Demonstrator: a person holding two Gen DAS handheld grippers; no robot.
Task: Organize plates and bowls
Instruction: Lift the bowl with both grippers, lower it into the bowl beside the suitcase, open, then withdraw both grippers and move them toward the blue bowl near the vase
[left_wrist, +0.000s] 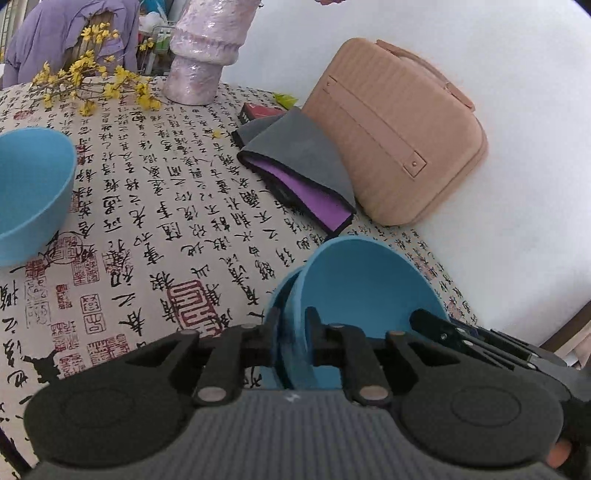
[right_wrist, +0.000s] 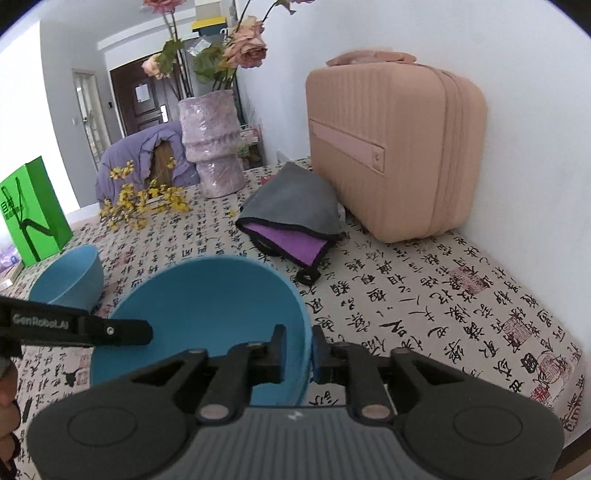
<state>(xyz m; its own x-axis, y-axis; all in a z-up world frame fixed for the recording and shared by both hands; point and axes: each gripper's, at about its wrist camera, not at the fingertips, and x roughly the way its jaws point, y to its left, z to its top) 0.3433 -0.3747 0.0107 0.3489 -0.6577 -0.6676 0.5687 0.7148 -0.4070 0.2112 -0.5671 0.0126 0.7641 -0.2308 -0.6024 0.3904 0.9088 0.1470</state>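
The tabletop (right_wrist: 424, 295), covered in a cream cloth printed with black calligraphy and red seals, runs up to a white wall, and against that wall stands the biggest thing on it, a pink ribbed carry case (right_wrist: 395, 147) with a handle on top. Left of the case rises a lilac vase (right_wrist: 212, 144) of stacked rings holding faded pink roses, with a spray of small yellow blossoms (right_wrist: 147, 201) lying at its foot and a green box (right_wrist: 33, 210) standing at the far left edge. Leaning on the case's lower front is a folded grey cloth (right_wrist: 291, 203) with a purple lining showing at its open edge. Nearest the cameras sits the large blue bowl (right_wrist: 207, 306), resting on the tabletop toward the wall-side edge, in front of the cloth. Both claws straddle its rim from opposite sides: the right claw (right_wrist: 297, 356) has 1 finger inside and 1 outside the near wall, and the left claw (left_wrist: 291, 334) stands the same way across the other side; the gaps are narrow, but I cannot tell whether the pads press on the wall. A second, smaller blue bowl (right_wrist: 68, 277) sits apart to the left, beside the green box.
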